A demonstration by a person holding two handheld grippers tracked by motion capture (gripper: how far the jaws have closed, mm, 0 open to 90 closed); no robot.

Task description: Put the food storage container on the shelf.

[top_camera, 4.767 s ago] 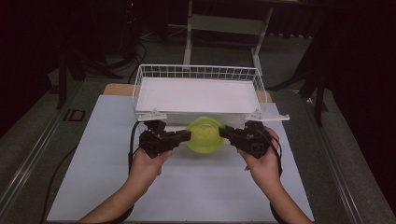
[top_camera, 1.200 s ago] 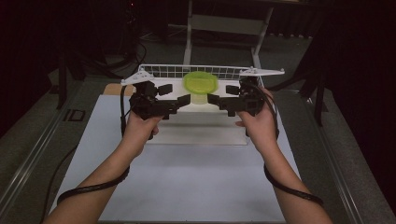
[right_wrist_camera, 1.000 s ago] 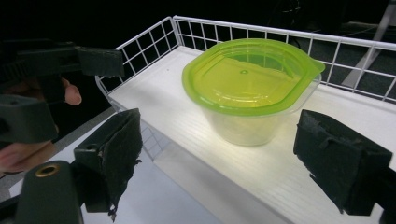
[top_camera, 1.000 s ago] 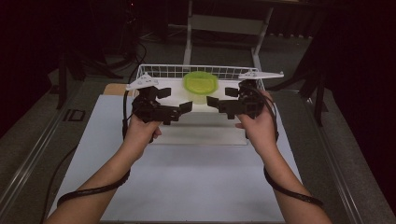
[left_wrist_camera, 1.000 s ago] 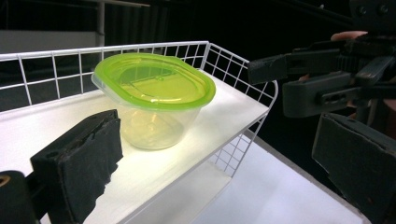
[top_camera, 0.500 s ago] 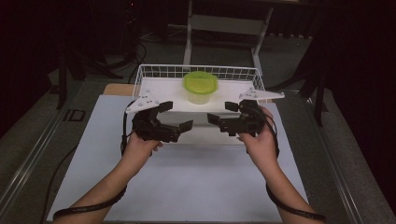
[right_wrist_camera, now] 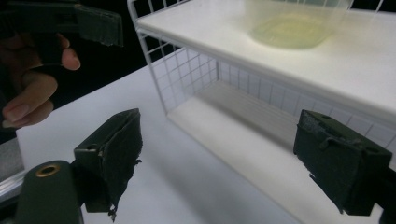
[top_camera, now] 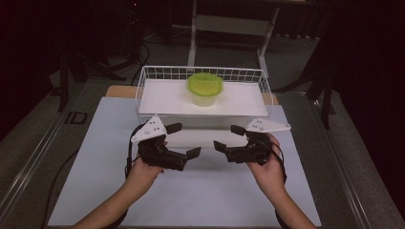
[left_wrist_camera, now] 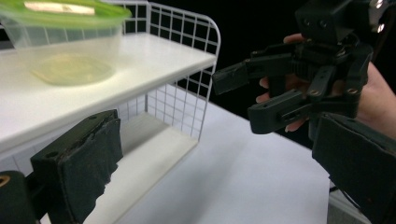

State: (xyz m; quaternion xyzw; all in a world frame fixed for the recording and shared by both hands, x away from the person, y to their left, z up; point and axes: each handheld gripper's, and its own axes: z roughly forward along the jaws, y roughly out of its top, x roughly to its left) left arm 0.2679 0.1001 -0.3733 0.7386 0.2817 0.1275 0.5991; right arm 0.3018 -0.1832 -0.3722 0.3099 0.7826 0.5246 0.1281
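From the high view the clear container with a green lid (top_camera: 205,88) stands on the upper white shelf (top_camera: 162,98) of the wire rack (top_camera: 143,85), toward its back rail and about midway across, well apart from both grippers. That view alone gives the whole layout: the left gripper (top_camera: 184,140) and the right gripper (top_camera: 228,138) are held above the white desk (top_camera: 200,195) in front of the rack, each with its 2 jaws spread and nothing between them, tips turned toward each other across a gap. The left gripper view adds what sits under the shelf, a lower white tray (left_wrist_camera: 154,154) behind the mesh, and it catches the right gripper (left_wrist_camera: 243,95) farther off with fingers (left_wrist_camera: 292,125) wrapped around it. The right gripper view shows the same lower level from the other side, with the container's base (right_wrist_camera: 289,29) above. In both gripper views the container is cut off by the top edge and blurred, so its contents cannot be made out; the room beyond the desk is dark
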